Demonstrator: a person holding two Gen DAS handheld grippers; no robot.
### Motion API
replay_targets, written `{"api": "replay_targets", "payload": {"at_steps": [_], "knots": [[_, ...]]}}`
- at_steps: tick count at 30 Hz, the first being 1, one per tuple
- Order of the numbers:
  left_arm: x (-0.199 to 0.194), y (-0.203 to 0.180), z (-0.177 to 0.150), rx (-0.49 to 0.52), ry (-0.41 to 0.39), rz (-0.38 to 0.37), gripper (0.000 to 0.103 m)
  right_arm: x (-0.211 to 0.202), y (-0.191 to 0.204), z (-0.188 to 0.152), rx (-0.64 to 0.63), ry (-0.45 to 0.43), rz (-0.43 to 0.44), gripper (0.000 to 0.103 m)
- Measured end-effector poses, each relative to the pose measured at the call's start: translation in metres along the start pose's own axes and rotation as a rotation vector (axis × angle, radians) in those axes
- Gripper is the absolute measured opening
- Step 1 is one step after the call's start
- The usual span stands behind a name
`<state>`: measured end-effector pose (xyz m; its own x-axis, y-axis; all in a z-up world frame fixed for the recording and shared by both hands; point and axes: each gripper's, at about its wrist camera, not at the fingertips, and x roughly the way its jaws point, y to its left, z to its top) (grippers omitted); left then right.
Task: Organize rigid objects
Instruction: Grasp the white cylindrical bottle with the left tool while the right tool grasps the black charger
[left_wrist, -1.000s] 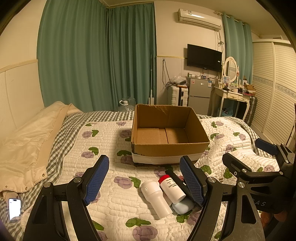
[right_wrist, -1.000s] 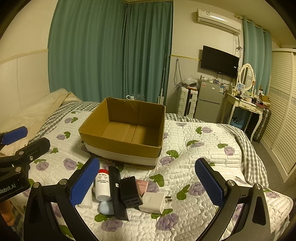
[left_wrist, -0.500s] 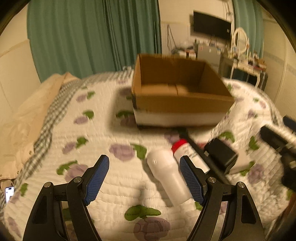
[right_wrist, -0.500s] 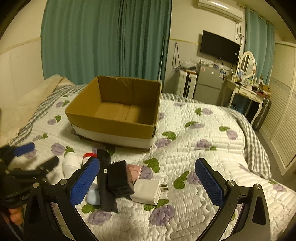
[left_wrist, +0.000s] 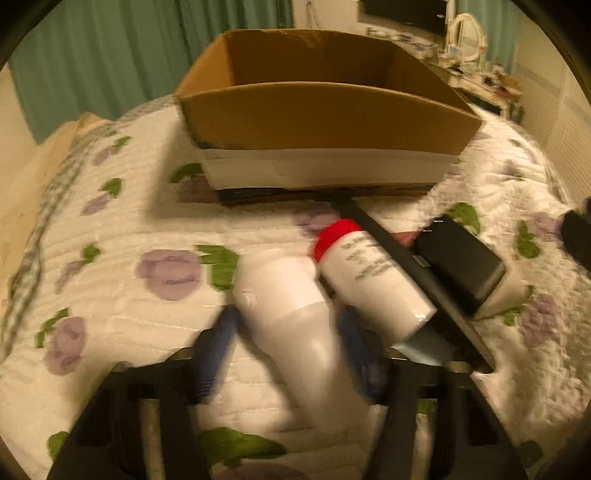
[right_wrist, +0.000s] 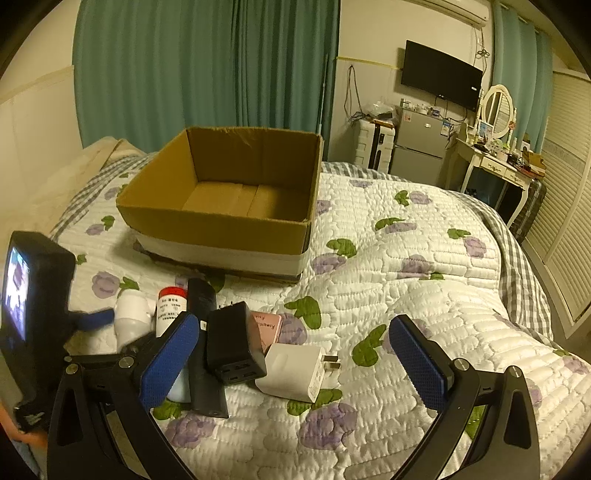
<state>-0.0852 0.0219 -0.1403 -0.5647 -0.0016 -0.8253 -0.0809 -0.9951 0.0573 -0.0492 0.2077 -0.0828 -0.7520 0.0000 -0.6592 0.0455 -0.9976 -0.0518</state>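
Quilted bedding carries everything: your left gripper (left_wrist: 288, 354) has dropped from above the quilt onto the white bottle (left_wrist: 295, 317) in front of the box (right_wrist: 221, 229), its jaws just closing around it. Blur hides whether the pads press yet. Smooth, rounded, lying flat. Your right gripper (right_wrist: 295, 365) hangs wide apart, empty.

The left wrist view tilts steeply down, close over the white bottle (left_wrist: 295, 314) on the bed (left_wrist: 122, 229). The right wrist view sits higher and farther back. Both share the cardboard box (right_wrist: 221, 221).
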Motion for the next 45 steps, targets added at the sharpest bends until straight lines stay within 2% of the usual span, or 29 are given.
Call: {"api": "replay_targets", "payload": {"at_steps": [2, 6, 11, 16, 22, 24, 25, 26, 31, 34, 39, 43, 45], "knots": [[-0.003, 0.003, -0.001, -0.003, -0.006, -0.013, 0.047, 0.004, 0.001, -0.002, -0.006, 0.008, -0.003, 0.103], [-0.022, 0.012, 0.001, -0.021, -0.048, -0.02, 0.047, 0.015, 0.006, -0.006, -0.039, 0.041, -0.013, 0.102], [-0.042, 0.023, 0.007, -0.029, -0.109, 0.007, 0.047, 0.038, 0.016, -0.011, -0.11, 0.115, 0.029, 0.074], [-0.043, 0.033, 0.01, -0.055, -0.114, 0.006, 0.047, 0.05, 0.029, -0.013, -0.156, 0.16, 0.1, 0.07], [-0.039, 0.034, 0.006, -0.063, -0.103, 0.0, 0.047, 0.069, 0.033, -0.011, -0.178, 0.199, 0.089, 0.067], [-0.038, 0.033, 0.005, -0.061, -0.101, -0.002, 0.047, 0.078, 0.035, -0.009, -0.188, 0.214, 0.082, 0.062], [-0.038, 0.033, 0.005, -0.06, -0.1, -0.002, 0.047, 0.086, 0.037, -0.011, -0.201, 0.242, 0.082, 0.046], [-0.037, 0.032, 0.005, -0.058, -0.098, -0.001, 0.047, 0.091, 0.04, -0.013, -0.213, 0.254, 0.075, 0.043], [-0.037, 0.03, 0.004, -0.047, -0.093, -0.003, 0.047, 0.09, 0.044, -0.014, -0.219, 0.211, 0.104, 0.044], [-0.037, 0.029, 0.003, -0.044, -0.091, -0.001, 0.047, 0.092, 0.044, -0.012, -0.24, 0.202, 0.082, 0.056], [-0.036, 0.028, 0.003, -0.044, -0.088, 0.0, 0.047, 0.103, 0.044, -0.003, -0.261, 0.219, 0.12, 0.057], [-0.034, 0.029, 0.003, -0.045, -0.082, 0.001, 0.047, 0.111, 0.063, 0.005, -0.358, 0.198, 0.101, 0.056], [-0.034, 0.029, 0.003, -0.044, -0.081, 0.005, 0.047, 0.113, 0.067, 0.007, -0.364, 0.196, 0.139, 0.043]]}}
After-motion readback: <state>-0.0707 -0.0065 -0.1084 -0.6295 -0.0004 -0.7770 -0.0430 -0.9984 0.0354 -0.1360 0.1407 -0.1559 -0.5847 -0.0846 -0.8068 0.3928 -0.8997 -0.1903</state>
